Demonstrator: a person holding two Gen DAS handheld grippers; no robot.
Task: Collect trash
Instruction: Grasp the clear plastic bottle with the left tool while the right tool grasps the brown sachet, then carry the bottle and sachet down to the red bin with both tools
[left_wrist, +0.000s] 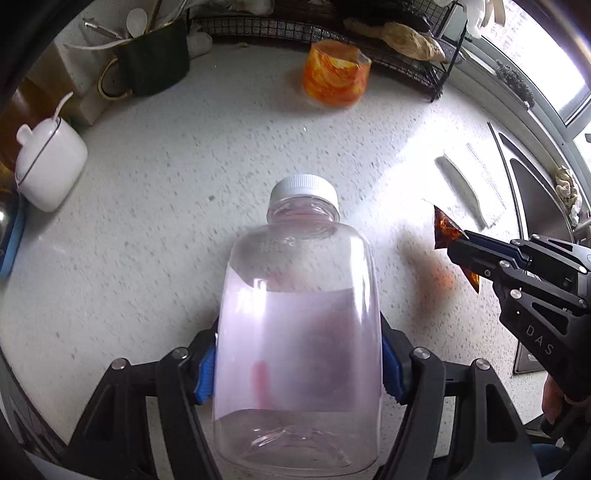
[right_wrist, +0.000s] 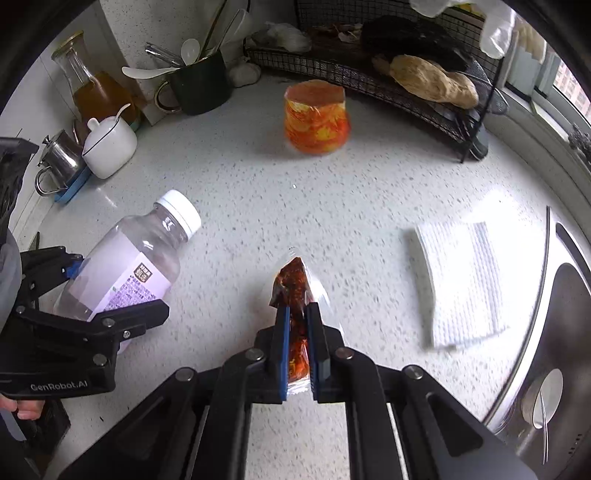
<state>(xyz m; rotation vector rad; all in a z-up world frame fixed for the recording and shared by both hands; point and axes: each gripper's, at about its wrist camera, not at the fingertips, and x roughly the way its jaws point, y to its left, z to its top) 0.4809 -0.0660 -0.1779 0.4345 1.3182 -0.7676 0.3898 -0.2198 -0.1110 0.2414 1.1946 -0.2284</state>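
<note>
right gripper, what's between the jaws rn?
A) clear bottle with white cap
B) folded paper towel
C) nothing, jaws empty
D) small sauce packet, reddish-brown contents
D: in the right wrist view the right gripper has its jaws closed on the sauce packet, while the clear bottle sits in the left gripper and the paper towel lies on the counter.
</note>
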